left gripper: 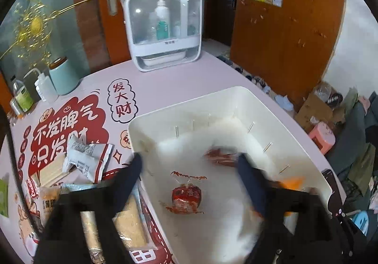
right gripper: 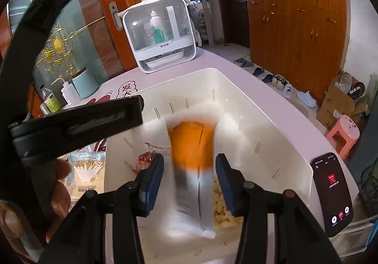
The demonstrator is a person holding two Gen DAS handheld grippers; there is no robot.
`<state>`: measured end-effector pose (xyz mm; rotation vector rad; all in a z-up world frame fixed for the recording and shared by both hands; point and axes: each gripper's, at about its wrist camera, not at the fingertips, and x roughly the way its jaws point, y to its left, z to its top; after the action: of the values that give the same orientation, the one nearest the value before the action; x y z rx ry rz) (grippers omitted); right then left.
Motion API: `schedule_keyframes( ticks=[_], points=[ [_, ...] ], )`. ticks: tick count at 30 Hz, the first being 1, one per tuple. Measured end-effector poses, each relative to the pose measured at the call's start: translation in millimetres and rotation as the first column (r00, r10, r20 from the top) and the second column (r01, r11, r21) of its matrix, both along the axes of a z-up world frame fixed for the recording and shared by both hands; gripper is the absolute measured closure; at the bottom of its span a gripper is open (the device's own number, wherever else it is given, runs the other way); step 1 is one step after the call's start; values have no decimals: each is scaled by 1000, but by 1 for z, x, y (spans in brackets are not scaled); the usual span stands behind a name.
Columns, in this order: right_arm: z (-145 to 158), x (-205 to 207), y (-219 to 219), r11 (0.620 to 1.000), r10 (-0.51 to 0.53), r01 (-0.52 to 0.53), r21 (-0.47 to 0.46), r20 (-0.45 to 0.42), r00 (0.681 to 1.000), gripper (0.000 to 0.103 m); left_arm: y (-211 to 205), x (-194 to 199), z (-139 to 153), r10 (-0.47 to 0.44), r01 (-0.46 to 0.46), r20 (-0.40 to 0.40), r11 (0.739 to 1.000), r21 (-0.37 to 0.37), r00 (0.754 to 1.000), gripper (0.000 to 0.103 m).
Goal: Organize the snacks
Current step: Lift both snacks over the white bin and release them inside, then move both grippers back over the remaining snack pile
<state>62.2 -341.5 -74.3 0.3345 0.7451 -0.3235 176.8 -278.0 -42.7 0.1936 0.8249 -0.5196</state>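
Only our right view shows the orange packet blurred between the spread right tongs inside the white bin, while our left view shows the red sweet on its floor under the spread left tongs, with loose packets crowding the bench beside the bin's rim.

Open-topped white bin, phone just right, snack heap left.
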Motion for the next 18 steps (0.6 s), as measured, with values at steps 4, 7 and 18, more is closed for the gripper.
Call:
schedule_keyframes(
  ticks=[4,7,18],
  points=[
    [5,-8,1,1000,-5,6,-5,24,1000,47,23,-11,11,22,-22,30,999,-23,999,17],
    [12,-12,7,1000,3,-2,-16,40,999,47,43,-25,22,32,-29,54,998,-61,998,17],
    [40,-19,46,995,65,-59,-78,78,995,47,125,-69,46,88,-78,76,989,-126,993,14]
  ],
)
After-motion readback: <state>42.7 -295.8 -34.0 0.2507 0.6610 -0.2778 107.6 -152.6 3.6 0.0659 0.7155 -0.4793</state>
